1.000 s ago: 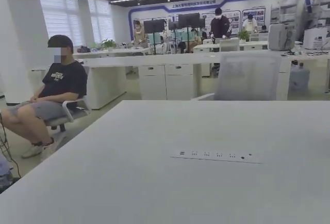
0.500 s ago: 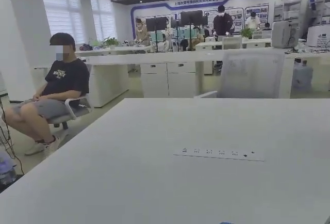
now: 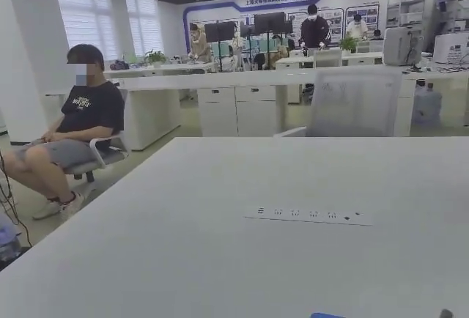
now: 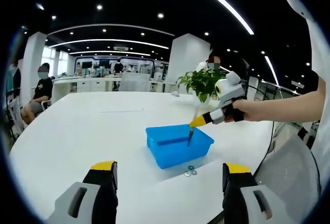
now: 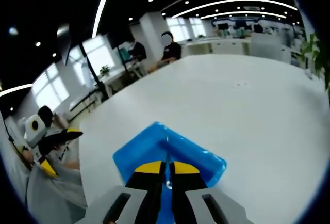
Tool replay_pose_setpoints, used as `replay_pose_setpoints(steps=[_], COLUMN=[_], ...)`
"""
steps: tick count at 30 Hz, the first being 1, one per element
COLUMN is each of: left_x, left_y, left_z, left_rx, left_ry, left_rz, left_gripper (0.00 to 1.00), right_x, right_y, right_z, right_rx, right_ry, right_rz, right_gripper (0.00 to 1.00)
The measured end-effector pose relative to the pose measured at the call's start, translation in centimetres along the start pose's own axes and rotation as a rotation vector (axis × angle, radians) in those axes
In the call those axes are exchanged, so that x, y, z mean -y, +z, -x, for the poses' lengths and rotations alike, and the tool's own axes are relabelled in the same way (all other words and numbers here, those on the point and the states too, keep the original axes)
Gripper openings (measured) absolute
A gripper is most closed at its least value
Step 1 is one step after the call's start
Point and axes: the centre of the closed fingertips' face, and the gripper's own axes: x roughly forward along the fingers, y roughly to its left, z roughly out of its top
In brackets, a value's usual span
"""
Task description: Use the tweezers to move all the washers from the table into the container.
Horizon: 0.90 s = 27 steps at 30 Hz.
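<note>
Head view faces out across the broad white worktop toward the office, not down at the job, so the work reads better from the tools' own cameras. From the left gripper view, the blue container sits toward the worktop's near edge, close to the person, which makes for short carries. The right tool, in the person's hand, is angled down over the container. In the right gripper view its jaws are clenched together on the tweezers, whose thin tips reach down inside the blue walls. That pose looks to me like a drop-off, though whether a washer is at the tips is too small to tell. The left tool hovers low with its jaws spread wide and nothing between them, probably just parked out of the way. A few washers lie on the worktop just beside the container's near corner, so the task is not yet finished.
</note>
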Motion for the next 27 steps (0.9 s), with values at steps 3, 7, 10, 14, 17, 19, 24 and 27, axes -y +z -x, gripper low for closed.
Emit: replay_pose_setpoints(steps=[3,7,10,14,17,19,24,27], left_x=[0.0,0.0,0.0,0.0,-0.2,-0.5,-0.5,-0.5], left_y=[0.0,0.0,-0.1,0.0,0.2,0.5,0.7,0.6], left_z=[0.0,0.0,0.0,0.0,0.2,0.3,0.3,0.3], left_rx=[0.001,0.000,-0.003,-0.002,0.012,0.035,0.045,0.043], left_ry=[-0.001,-0.001,-0.002,-0.005,0.002,0.007,0.012,0.009], left_rz=[0.000,0.001,-0.002,-0.001,0.013,0.032,0.020,0.020], left_gripper=[0.85,0.85,0.85,0.85,0.82,0.83,0.87,0.87], right_x=[0.2,0.5,0.6,0.7,0.6,0.6,0.5,0.5], right_y=[0.0,-0.3,-0.3,-0.3,-0.4,-0.5,-0.7,-0.7], right_z=[-0.1,-0.4,-0.4,-0.6,-0.8,-0.8,-1.0,-1.1], right_rx=[-0.007,-0.022,-0.023,-0.020,-0.024,-0.023,-0.032,-0.033], right_ry=[-0.009,-0.023,-0.026,-0.032,-0.040,-0.045,-0.054,-0.054], right_rz=[0.017,0.061,0.084,0.123,0.142,0.149,0.166,0.174], right_gripper=[0.02,0.02,0.02,0.02,0.02,0.02,0.02,0.02])
